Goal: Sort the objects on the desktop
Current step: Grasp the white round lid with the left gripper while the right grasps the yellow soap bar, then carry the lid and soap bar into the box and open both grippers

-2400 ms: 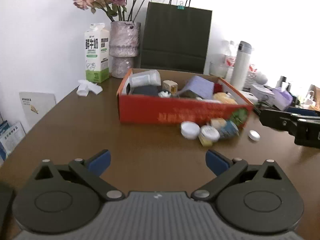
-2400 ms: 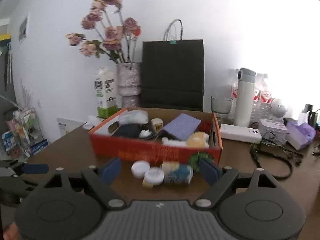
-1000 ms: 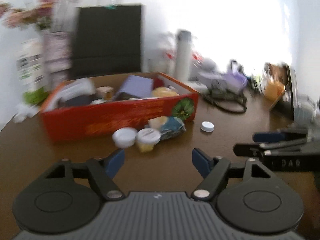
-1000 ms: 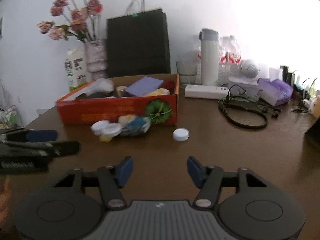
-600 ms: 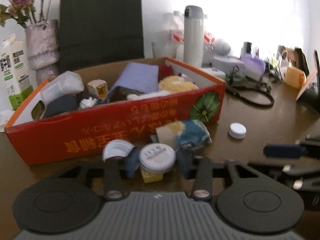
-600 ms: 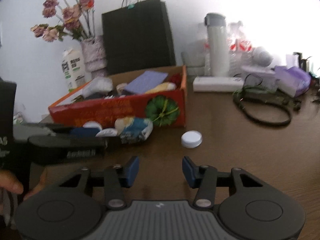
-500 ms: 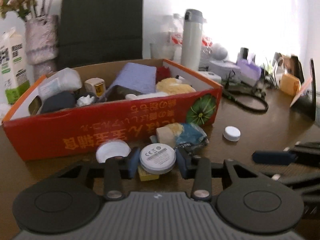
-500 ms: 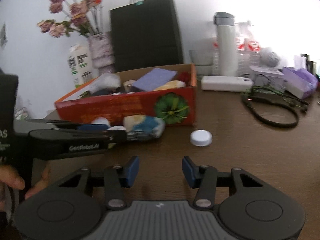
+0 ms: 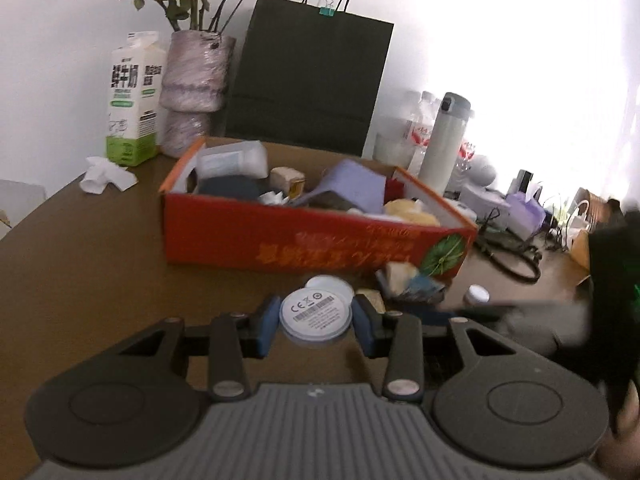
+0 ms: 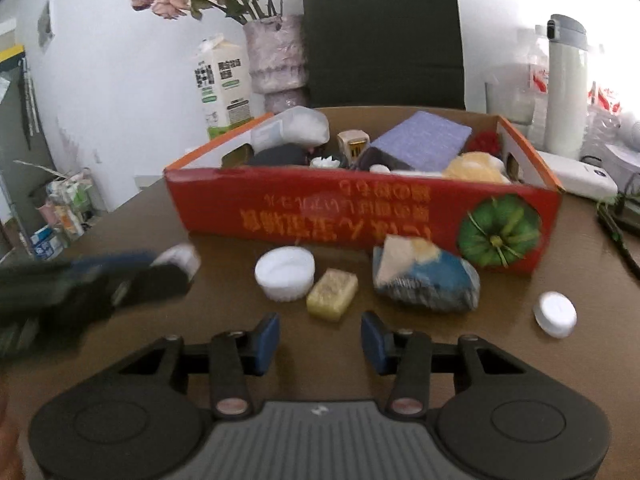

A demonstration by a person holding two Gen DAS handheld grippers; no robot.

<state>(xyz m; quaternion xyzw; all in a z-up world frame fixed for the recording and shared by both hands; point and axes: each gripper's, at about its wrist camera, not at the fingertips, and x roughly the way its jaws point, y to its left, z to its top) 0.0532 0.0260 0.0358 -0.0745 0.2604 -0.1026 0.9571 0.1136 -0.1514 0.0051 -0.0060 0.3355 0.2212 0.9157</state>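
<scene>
My left gripper [image 9: 314,324] is shut on a round white disc with a barcode label [image 9: 315,313] and holds it above the table, in front of the red cardboard box [image 9: 304,236]. In the right wrist view the left gripper shows blurred at the left, with the disc [image 10: 178,258] at its tip. My right gripper [image 10: 320,336] is open and empty, just short of a yellow block [image 10: 332,294]. A white round cup [image 10: 285,274], a blue-and-cream crumpled packet [image 10: 426,276] and a small white cap [image 10: 556,314] lie in front of the box [image 10: 360,216].
The box holds a purple pad [image 10: 420,140], a clear bottle and other items. Behind it stand a milk carton [image 9: 134,100], a vase of flowers [image 9: 194,92], a black paper bag [image 9: 308,80] and a white flask [image 9: 444,142]. Cables and tissues lie to the right.
My left gripper closed on the white disc and lifted it off the table, swinging left. My right gripper moved closer to the items in front of the box.
</scene>
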